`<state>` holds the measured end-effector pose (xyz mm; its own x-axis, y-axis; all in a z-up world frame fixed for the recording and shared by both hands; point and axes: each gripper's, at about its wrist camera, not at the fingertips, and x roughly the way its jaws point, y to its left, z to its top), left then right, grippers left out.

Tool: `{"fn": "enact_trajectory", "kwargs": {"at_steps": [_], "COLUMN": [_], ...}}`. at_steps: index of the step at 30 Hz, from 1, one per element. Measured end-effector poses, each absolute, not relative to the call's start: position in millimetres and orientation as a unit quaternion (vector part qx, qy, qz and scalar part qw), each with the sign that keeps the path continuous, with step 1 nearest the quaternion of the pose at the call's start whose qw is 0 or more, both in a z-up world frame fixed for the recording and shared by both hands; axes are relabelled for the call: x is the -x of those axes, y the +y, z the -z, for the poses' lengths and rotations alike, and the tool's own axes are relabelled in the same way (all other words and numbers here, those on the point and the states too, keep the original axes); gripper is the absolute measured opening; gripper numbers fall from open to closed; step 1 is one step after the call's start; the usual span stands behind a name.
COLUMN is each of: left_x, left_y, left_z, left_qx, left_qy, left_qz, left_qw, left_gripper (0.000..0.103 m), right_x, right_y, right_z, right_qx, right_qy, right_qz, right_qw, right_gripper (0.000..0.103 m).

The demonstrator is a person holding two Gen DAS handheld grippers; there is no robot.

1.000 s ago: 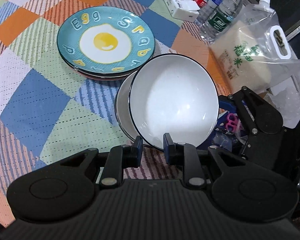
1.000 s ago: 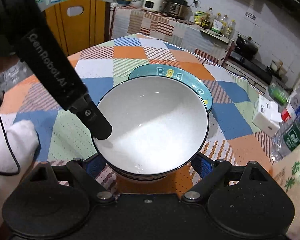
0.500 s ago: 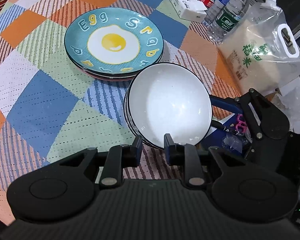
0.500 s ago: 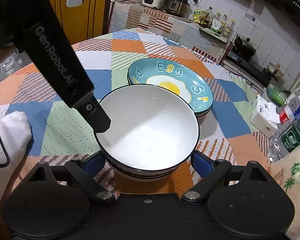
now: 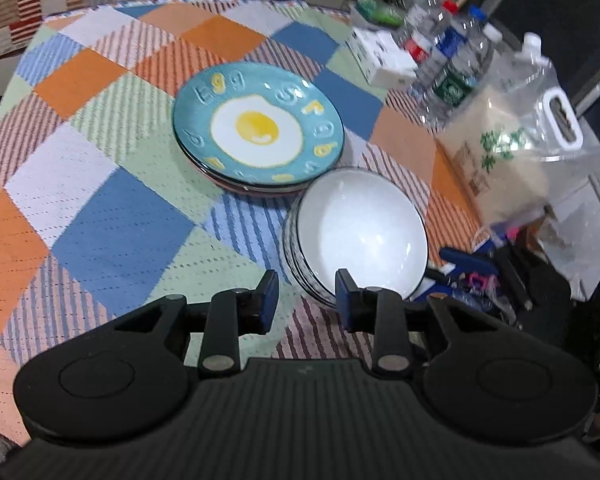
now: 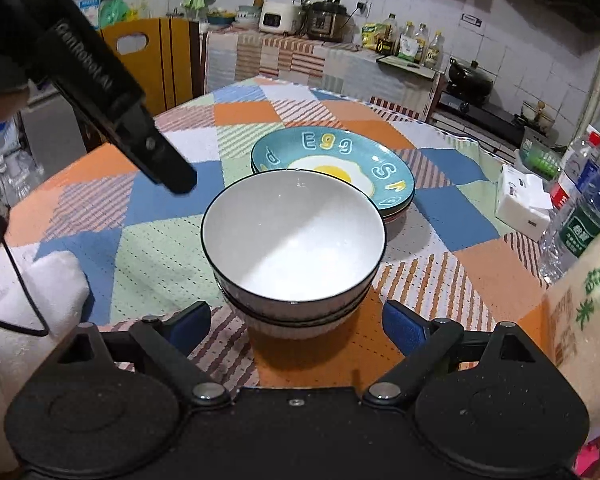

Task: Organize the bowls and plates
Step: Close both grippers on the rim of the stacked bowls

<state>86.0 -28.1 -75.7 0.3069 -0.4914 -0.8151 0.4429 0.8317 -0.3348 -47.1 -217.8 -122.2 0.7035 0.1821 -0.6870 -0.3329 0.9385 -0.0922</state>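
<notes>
A stack of white bowls with black rims (image 5: 360, 232) (image 6: 294, 240) stands on the checked tablecloth. Right behind it is a stack of plates topped by a teal plate with a fried-egg picture (image 5: 258, 128) (image 6: 340, 168). My left gripper (image 5: 306, 300) is open and empty, pulled back just off the near rim of the bowl stack; it also shows in the right wrist view (image 6: 168, 168), raised left of the bowls. My right gripper (image 6: 296, 324) is open wide, its blue pads either side of the stack's base, not touching.
Water bottles (image 5: 448, 60) (image 6: 584, 216), a white box (image 5: 384, 56) (image 6: 524, 200) and a clear bag of rice (image 5: 512, 144) stand at the table's right edge. A white cloth (image 6: 32, 292) lies at the left. A wooden chair (image 6: 152, 56) stands behind the table.
The top bowl was lowered from a tilt onto the bowl stack. My left gripper let go of its rim, opened and drew back. My right gripper backed off slightly.
</notes>
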Motion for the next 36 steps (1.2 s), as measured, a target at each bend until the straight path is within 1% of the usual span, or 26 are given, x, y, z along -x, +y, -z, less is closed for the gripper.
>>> {"fn": "enact_trajectory", "kwargs": {"at_steps": [5,10,12,14,16,19,21,22,25,28,29,34,36], "left_x": [-87.9,-92.5,-93.7,-95.2,-98.3,-105.1,-111.3,-116.0,-127.2,-133.2,-134.2,-134.8,-134.9], "left_y": [-20.1,-21.6,-21.7,-21.5,-25.5,-36.7,-43.3,-46.2,-50.7,-52.9,-54.2,-61.3,-63.1], "left_z": [72.2,79.9,83.4,88.8,96.2,109.2,120.2,126.9,144.2,158.2,161.6,167.8,168.0], "left_qx": [0.034,0.034,0.045,0.061,0.071,0.067,0.065,0.068,0.091,0.12,0.125,0.121,0.113], "left_qy": [0.502,0.506,0.501,0.495,0.498,0.499,0.502,0.51,0.531,0.546,0.549,0.552,0.551], "left_qz": [0.28,0.278,0.287,0.293,0.303,0.309,0.309,0.306,0.309,0.319,0.322,0.325,0.322], "left_qw": [0.817,0.816,0.816,0.815,0.81,0.807,0.805,0.801,0.783,0.765,0.761,0.758,0.762], "left_gripper": [0.033,0.035,0.045,0.049,0.051,0.058,0.068,0.069,0.069,0.069,0.066,0.063,0.057], "right_x": [47.0,37.8,37.2,38.1,38.1,31.4,21.0,14.3,-5.0,-18.4,-21.5,-24.4,-27.4], "right_y": [-226.4,-225.8,-226.9,-230.1,-232.5,-232.2,-231.1,-230.5,-229.1,-235.4,-237.4,-234.8,-235.5], "right_z": [126.5,148.6,154.5,158.0,161.4,166.4,170.7,173.0,179.0,182.4,184.0,190.4,193.4], "right_qx": [0.08,0.069,0.067,0.062,0.058,0.056,0.057,0.059,0.066,0.052,0.042,0.054,0.052], "right_qy": [0.358,0.384,0.39,0.394,0.398,0.399,0.407,0.414,0.435,0.437,0.439,0.423,0.421], "right_qz": [-0.138,-0.132,-0.133,-0.135,-0.138,-0.157,-0.178,-0.187,-0.199,-0.197,-0.208,-0.235,-0.247], "right_qw": [0.92,0.911,0.909,0.907,0.905,0.902,0.894,0.889,0.876,0.876,0.873,0.873,0.871], "right_gripper": [0.095,0.095,0.095,0.095,0.095,0.095,0.095,0.095,0.096,0.096,0.096,0.096,0.097]}}
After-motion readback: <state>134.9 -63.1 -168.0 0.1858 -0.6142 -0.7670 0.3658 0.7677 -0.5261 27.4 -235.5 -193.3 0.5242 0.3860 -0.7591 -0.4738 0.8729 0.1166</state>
